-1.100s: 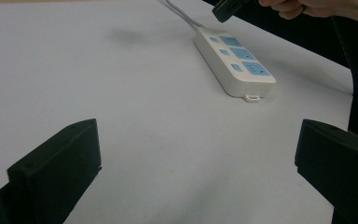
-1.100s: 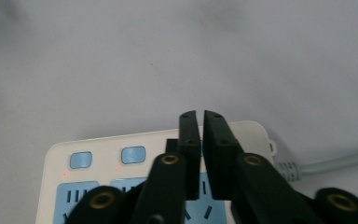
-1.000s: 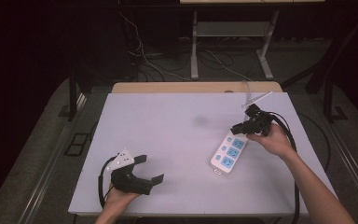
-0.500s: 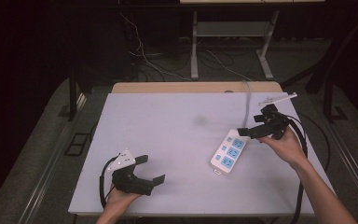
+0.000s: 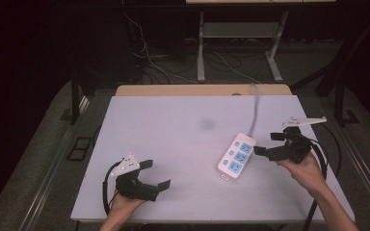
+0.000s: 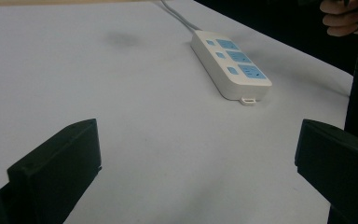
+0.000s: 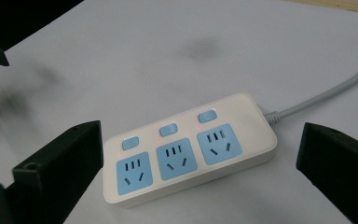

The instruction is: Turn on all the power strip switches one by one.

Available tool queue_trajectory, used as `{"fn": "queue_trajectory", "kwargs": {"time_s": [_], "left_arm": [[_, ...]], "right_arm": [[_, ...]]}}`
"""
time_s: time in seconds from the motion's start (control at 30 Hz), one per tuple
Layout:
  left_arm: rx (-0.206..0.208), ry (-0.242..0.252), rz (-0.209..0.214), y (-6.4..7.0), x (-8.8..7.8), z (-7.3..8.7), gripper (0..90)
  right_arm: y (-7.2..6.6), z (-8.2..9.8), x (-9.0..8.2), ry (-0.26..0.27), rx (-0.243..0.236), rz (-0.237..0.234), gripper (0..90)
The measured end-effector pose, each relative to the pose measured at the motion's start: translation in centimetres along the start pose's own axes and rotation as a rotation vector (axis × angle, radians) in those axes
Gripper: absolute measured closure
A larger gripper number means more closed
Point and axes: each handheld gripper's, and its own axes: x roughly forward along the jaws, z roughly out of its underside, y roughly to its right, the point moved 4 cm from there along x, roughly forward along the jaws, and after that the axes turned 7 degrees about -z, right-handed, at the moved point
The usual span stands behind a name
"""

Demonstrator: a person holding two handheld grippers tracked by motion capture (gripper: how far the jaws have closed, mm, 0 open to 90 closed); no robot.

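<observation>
Right claw (image 5: 270,144) released, jaws just opened wide, nothing between the pads; power strip (image 5: 236,157) lies flat on the counter (image 5: 173,130) just ahead of it, three blue sockets up, cord (image 5: 255,108) running away past the far end. Left claw (image 5: 156,175) also spread wide and empty, strip well apart, ahead and to its right.

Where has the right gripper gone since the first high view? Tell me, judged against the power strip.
Yes: the right gripper has drawn back rightward off the power strip, jaws open and empty after just opening.
</observation>
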Motion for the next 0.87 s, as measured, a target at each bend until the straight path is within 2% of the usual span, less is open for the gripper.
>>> {"fn": "queue_trajectory", "kwargs": {"time_s": [0.47,0.73,0.87], "left_arm": [[0.002,-0.002,-0.003,-0.1,0.0,0.0,0.0],[0.001,-0.005,-0.004,-0.1,0.0,0.1,0.0],[0.002,-0.009,-0.004,-0.1,0.1,0.1,0.0]], "right_arm": [[-1.5,4.9,-1.0,0.069,0.03,-0.007,0.5],[-2.2,7.2,-0.9,0.094,0.023,-0.006,0.5],[-2.5,7.7,-0.8,0.09,0.01,-0.009,0.5]]}}
